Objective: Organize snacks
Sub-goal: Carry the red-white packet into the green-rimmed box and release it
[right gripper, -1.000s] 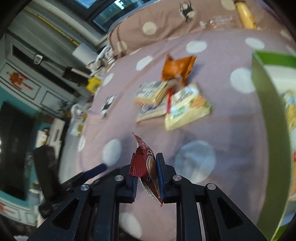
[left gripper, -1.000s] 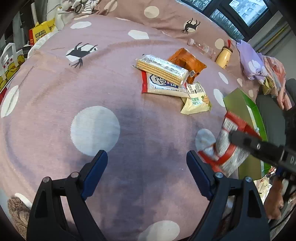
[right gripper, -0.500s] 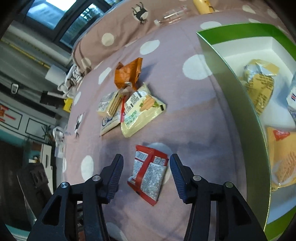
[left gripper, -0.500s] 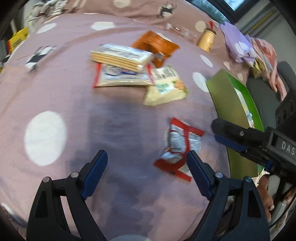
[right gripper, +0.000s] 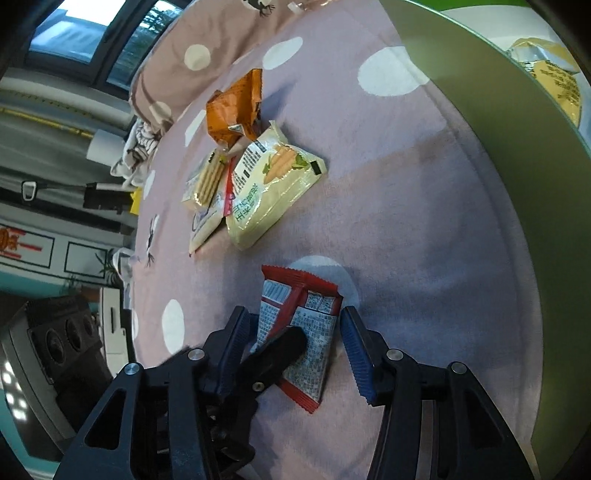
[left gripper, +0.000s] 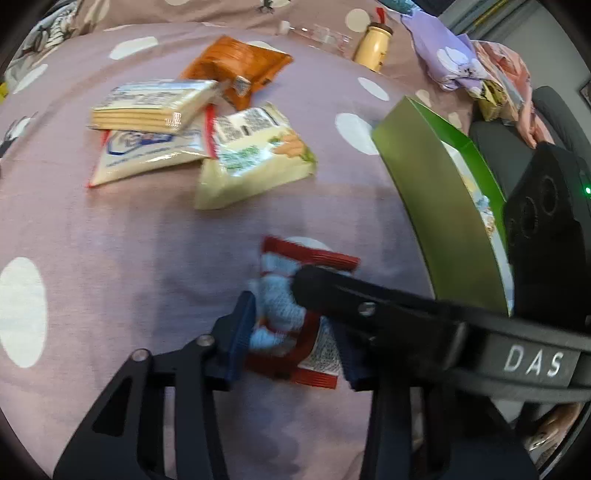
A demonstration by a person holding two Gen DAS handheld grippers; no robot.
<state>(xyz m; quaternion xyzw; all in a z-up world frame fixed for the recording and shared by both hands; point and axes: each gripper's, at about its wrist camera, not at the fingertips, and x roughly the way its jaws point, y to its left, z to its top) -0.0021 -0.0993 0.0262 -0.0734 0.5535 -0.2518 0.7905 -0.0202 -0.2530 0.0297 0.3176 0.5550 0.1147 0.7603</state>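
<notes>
A red and white snack packet (left gripper: 295, 325) (right gripper: 303, 332) lies flat on the pink dotted bedspread. My left gripper (left gripper: 293, 339) is open, its fingers either side of the packet's near end. My right gripper (right gripper: 299, 350) is open too, its jaws straddling the same packet; one right finger (left gripper: 332, 291) crosses over the packet in the left wrist view. A left finger (right gripper: 280, 350) lies on the packet in the right wrist view. Farther off lie a pale yellow carrot packet (left gripper: 255, 155) (right gripper: 269, 184), a biscuit pack (left gripper: 155, 107), a white pouch (left gripper: 147, 155) and an orange bag (left gripper: 240, 66).
A green cardboard box (left gripper: 439, 206) (right gripper: 491, 110) stands open to the right, with yellow snack packets (right gripper: 557, 81) inside. A yellow bottle (left gripper: 373, 48) and a clear bottle (left gripper: 317, 33) lie at the far edge of the bed. Purple cloth (left gripper: 450, 59) is piled at the back right.
The right gripper let the red packet go onto the bedspread and opened. Both grippers have since come down around the packet, and the left gripper's jaws have narrowed.
</notes>
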